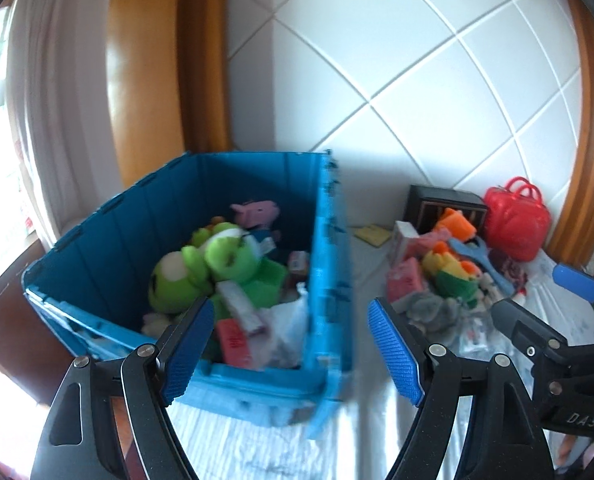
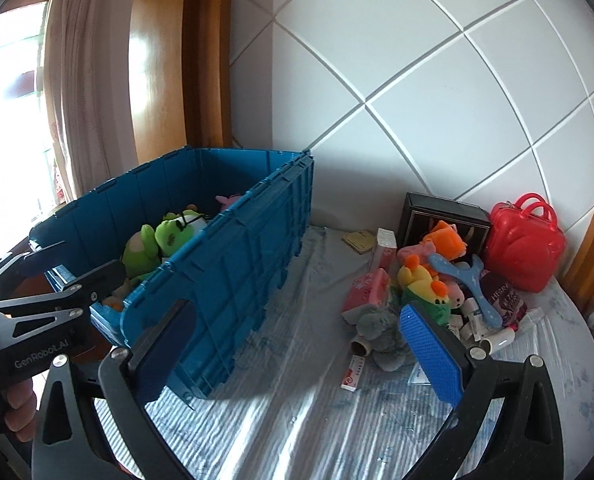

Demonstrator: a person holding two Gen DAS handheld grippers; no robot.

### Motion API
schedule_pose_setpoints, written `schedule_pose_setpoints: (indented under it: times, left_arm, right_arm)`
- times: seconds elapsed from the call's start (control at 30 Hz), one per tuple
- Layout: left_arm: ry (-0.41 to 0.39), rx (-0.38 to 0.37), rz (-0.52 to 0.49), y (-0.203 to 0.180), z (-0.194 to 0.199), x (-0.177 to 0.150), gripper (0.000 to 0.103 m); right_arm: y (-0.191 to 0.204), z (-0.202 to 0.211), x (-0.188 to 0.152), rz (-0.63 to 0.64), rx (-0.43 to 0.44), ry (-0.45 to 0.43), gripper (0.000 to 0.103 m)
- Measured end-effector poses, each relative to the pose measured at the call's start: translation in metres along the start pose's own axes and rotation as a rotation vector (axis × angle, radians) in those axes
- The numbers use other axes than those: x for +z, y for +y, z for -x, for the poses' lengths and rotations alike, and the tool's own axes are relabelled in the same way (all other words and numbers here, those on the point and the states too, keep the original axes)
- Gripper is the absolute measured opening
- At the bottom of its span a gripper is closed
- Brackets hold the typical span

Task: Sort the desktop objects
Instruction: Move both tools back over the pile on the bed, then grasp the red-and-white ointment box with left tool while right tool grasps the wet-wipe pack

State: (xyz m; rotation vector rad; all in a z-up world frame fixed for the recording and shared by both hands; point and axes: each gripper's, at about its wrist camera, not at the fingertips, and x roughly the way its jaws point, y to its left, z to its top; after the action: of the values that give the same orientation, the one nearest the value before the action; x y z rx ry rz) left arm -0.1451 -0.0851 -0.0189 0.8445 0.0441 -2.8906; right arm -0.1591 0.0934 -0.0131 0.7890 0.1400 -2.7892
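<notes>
A blue plastic crate (image 1: 329, 280) (image 2: 237, 280) stands on the striped cloth, holding green plush toys (image 1: 201, 268), a pink pig plush (image 1: 257, 212) and pink packets (image 1: 233, 340). My left gripper (image 1: 293, 352) is open and empty, just above the crate's near corner; it also shows in the right wrist view (image 2: 69, 276). My right gripper (image 2: 301, 356) is open and empty above the cloth, between the crate and a pile of toys (image 2: 429, 280); it also shows in the left wrist view (image 1: 537, 300).
The pile (image 1: 445, 272) holds plush toys, a blue slingshot (image 2: 473, 288), pink boxes (image 2: 367, 292), a grey plush (image 2: 377, 328) and small tubes. A red toy handbag (image 2: 525, 244) and a dark box (image 2: 437, 216) stand by the tiled wall. A curtain (image 2: 85, 80) hangs left.
</notes>
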Motion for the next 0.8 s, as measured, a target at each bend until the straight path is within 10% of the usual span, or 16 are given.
schedule_pose_setpoints:
  times: [0.4, 0.8]
  left_arm:
    - [0.076, -0.045, -0.059, -0.137, -0.011, -0.023, 0.080]
    - [0.168, -0.123, -0.164, -0.196, -0.051, -0.048, 0.080]
  right_arm:
    - [-0.145, 0.018, -0.053, -0.108, -0.080, 0.076, 0.103]
    - [-0.206, 0.014, -0.087, -0.216, -0.196, 0.145, 0.103]
